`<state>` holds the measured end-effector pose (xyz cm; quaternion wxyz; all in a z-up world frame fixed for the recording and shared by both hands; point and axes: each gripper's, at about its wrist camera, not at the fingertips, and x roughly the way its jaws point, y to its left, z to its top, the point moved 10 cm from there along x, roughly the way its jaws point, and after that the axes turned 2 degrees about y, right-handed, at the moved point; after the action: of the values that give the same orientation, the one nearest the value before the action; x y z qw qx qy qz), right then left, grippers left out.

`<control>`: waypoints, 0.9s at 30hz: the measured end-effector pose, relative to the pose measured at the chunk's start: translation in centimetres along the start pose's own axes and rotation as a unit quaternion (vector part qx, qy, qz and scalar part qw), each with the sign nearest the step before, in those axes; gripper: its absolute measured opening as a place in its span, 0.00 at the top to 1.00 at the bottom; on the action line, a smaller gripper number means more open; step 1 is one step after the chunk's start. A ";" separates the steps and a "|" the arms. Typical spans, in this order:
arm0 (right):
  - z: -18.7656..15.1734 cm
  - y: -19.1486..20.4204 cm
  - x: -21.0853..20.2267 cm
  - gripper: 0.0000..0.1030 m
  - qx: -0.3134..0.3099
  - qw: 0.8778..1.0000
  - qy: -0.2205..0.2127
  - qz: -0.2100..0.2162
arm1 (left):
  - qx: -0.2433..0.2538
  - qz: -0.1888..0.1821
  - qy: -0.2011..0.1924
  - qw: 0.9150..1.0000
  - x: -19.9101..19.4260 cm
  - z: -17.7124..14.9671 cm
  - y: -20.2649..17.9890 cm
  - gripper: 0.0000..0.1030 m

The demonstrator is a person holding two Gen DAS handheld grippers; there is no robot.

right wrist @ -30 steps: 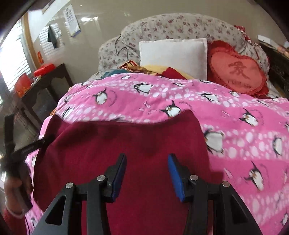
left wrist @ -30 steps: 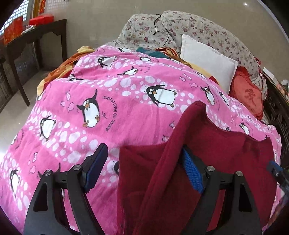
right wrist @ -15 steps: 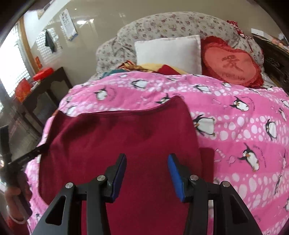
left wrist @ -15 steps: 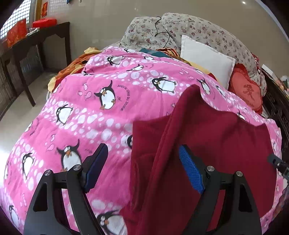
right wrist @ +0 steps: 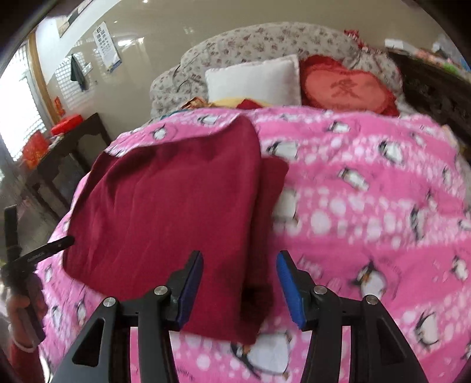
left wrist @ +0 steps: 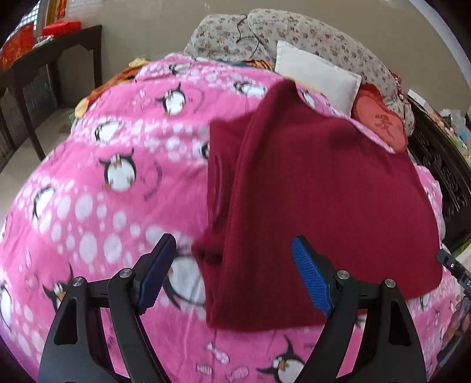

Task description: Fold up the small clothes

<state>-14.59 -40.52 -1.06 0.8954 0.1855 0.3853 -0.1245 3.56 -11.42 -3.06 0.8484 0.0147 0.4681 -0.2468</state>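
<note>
Bed [right wrist: 368, 188] fills the room's centre, covered by a pink penguin-print blanket [left wrist: 97, 188]. At the far end: floral bedding bundle [right wrist: 265, 41], white pillow [right wrist: 256, 79], red heart-shaped cushion [right wrist: 347, 85]. Plain beige wall [right wrist: 153, 41] behind, glossy with ceiling-light reflections. Left: dark wooden table [left wrist: 50, 62] carrying red boxes [left wrist: 60, 26]; bright window [right wrist: 20, 112] beyond. Poster [right wrist: 107, 47] on the left wall. Dark carved wooden furniture [left wrist: 441, 165] on the right. Pale floor [left wrist: 20, 153] at left.
</note>
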 end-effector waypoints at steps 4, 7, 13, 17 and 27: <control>-1.1 0.6 0.6 0.69 -0.036 0.999 -0.003 0.004 | 0.005 -0.001 0.013 1.000 0.7 -1.5 -0.4 0.20; -1.2 1.0 -0.2 0.83 -0.042 0.999 -0.016 0.020 | 0.009 -0.002 0.022 1.000 1.1 -2.3 -0.7 0.20; -2.7 0.4 -1.4 0.94 -0.057 0.998 -0.011 0.010 | 0.014 0.003 0.013 1.000 1.0 -3.0 -0.6 0.20; -3.2 -0.5 -0.4 0.94 -0.038 0.999 0.003 0.008 | 0.013 0.008 0.010 1.000 1.4 -3.1 -0.4 0.20; 4.5 8.5 -1.9 0.65 -0.083 0.992 -0.069 0.069 | 0.017 0.016 -0.016 1.000 -0.1 -2.8 -0.1 0.20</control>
<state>-9.86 -34.61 5.20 0.9384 0.1280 0.3182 -0.0422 1.27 -10.81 -4.53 0.8593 0.0324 0.4495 -0.2418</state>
